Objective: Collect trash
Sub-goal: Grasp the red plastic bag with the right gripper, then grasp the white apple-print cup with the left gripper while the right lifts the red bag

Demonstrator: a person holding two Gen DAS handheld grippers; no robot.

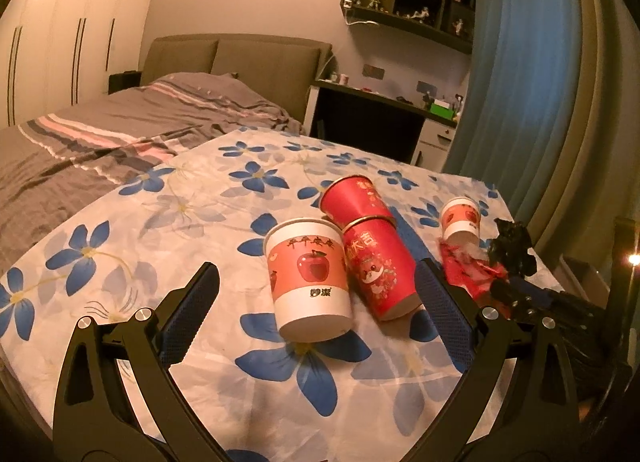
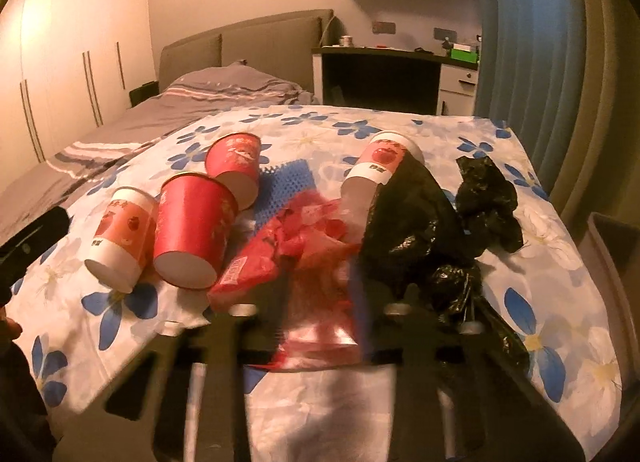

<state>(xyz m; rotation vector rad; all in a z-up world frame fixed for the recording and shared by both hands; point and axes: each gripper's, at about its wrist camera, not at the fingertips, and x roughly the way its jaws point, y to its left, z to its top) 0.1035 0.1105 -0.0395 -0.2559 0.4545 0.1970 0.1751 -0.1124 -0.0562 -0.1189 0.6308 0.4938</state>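
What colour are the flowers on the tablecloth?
Blue, with yellowish centres, on a white tablecloth. The left wrist view shows them best.

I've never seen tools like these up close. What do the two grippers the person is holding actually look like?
The left gripper is a black frame of angled struts with triangular cut-outs, joined by round silver bolts. Its two fingers carry blue pads with a fine dotted grip texture. The right gripper appears to be the same make: black frame, silver bolts, blue padding, though its picture is blurred. No cables or markings show.
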